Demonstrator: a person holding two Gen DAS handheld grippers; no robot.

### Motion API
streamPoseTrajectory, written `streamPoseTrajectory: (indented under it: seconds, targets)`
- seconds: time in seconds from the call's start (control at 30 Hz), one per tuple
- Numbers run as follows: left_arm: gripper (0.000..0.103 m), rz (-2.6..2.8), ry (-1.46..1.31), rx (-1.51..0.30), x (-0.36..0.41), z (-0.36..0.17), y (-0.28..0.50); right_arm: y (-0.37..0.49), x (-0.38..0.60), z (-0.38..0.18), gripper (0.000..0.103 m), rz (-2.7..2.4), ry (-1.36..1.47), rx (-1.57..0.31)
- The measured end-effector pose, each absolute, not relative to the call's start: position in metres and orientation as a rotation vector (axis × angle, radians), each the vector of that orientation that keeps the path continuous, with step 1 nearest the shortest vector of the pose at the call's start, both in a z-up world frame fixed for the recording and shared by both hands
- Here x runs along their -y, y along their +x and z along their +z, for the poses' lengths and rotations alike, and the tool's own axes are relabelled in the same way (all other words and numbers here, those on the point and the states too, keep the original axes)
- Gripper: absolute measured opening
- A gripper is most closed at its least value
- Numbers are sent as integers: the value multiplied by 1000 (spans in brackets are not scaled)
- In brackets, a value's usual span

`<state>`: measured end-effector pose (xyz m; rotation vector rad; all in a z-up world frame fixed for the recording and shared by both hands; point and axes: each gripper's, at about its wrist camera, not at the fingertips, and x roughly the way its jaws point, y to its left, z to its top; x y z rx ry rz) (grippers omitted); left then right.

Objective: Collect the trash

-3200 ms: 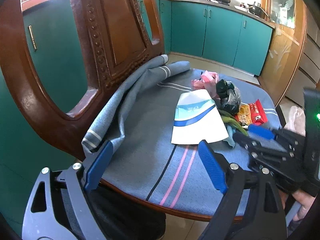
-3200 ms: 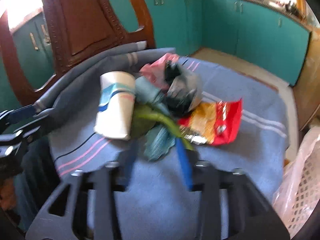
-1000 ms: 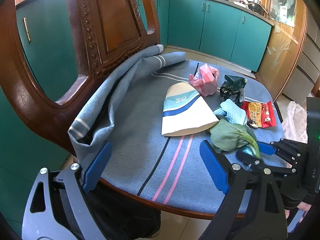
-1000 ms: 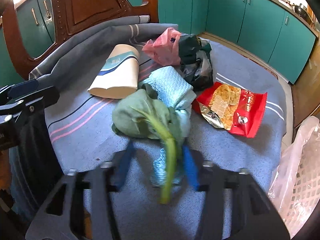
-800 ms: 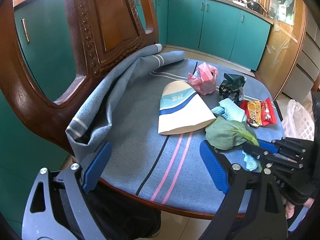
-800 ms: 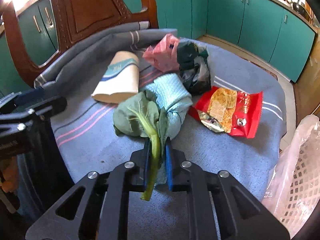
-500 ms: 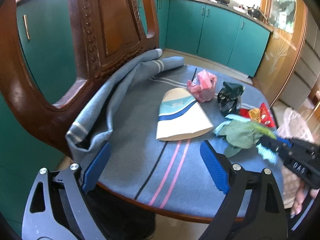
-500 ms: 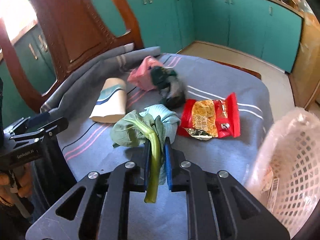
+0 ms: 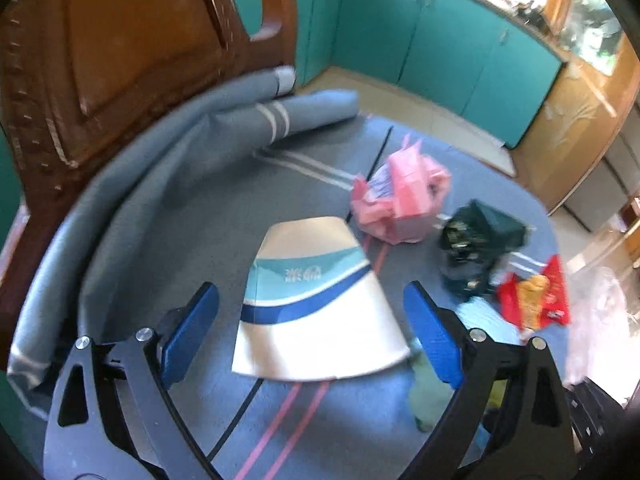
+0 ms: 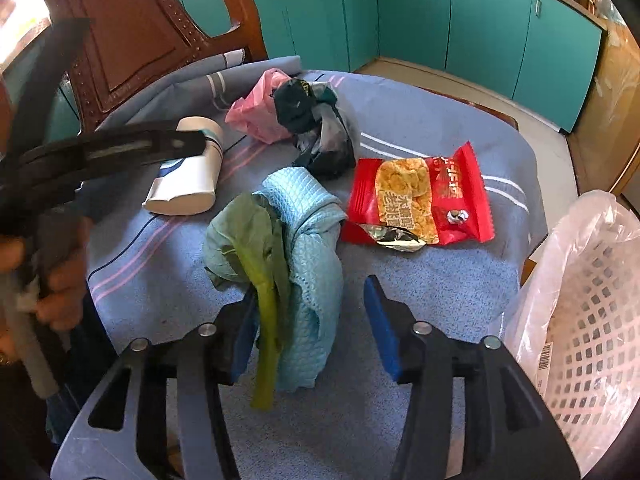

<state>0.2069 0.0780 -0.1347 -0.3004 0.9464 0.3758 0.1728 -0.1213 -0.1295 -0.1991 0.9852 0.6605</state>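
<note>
Left wrist view: the left gripper (image 9: 310, 322) fills the lower part of the frame with its jaws spread wide and nothing between the blue pads. Just past them, in the middle of the frame, a flattened paper cup (image 9: 316, 300) with blue and teal bands lies on the blue cloth (image 9: 168, 216) that covers the chair seat. Above and to the right of the cup sits a crumpled pink plastic bag (image 9: 400, 200); right of that a dark crumpled bag (image 9: 476, 246); further right a red snack wrapper (image 9: 534, 300). A bit of the green leaf (image 9: 430, 394) shows at lower right, partly behind the right-hand pad. The wooden chair back (image 9: 120, 48) fills the upper left, and teal cabinets (image 9: 440, 40) run across the top. This view is somewhat blurred.

Right wrist view: the right gripper (image 10: 310, 318) is at the bottom centre, its jaws opening. The green leaf (image 10: 256, 248) and a light blue rag (image 10: 316, 240) hang between them; the stalk lies against the left-hand pad, while the right-hand pad stands clear of both, so nothing is clamped. The red snack wrapper (image 10: 420, 196) lies flat on the cloth right of centre, the dark bag (image 10: 320, 132) and pink bag (image 10: 260, 112) above the middle, and the paper cup (image 10: 188, 176) at centre left. The left gripper (image 10: 120, 150) reaches in from the left edge, held by a hand (image 10: 60, 280). A white mesh basket (image 10: 580, 320) lined with clear plastic stands at the lower right edge.
</note>
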Motion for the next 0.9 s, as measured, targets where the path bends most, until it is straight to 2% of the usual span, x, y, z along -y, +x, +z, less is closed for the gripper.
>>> streamPoseTrajectory:
  seconds: [0.1,0.17,0.23,0.57,0.63,0.7,0.77,0.83,0.9]
  targets:
    - [93,391,-277,-975,-78,-145,214,172,126,-126,52,663,-186,-973]
    - [87,393,-289,-984,-81,-151,213,173,130,-121,53,664,-164,-954]
    - [87,383,-313,-965,-84,-154,208,175,136,-115,59,680,-118,-932]
    - [85,381,-284,-940,-82,-150,179,160,114,-103,58,829,-157,-855]
    - [85,381,-276,-936,-81,-148,171,158,104,-108,43,847,-205,-869]
    - [85,381,-276,-928,-79,-145,163,159,97,-118,38,831,-243,-902]
    - [85,375,-288,-917,-80,-140,155,162,94,-124,27,824,-258,-914]
    - [85,373,-286,-903,-79,-136,150,163,95,-125,13,829,-253,-917]
    - [85,377,-258,-875,-77,-128,143,162,96,-122,8,850,-230,-915]
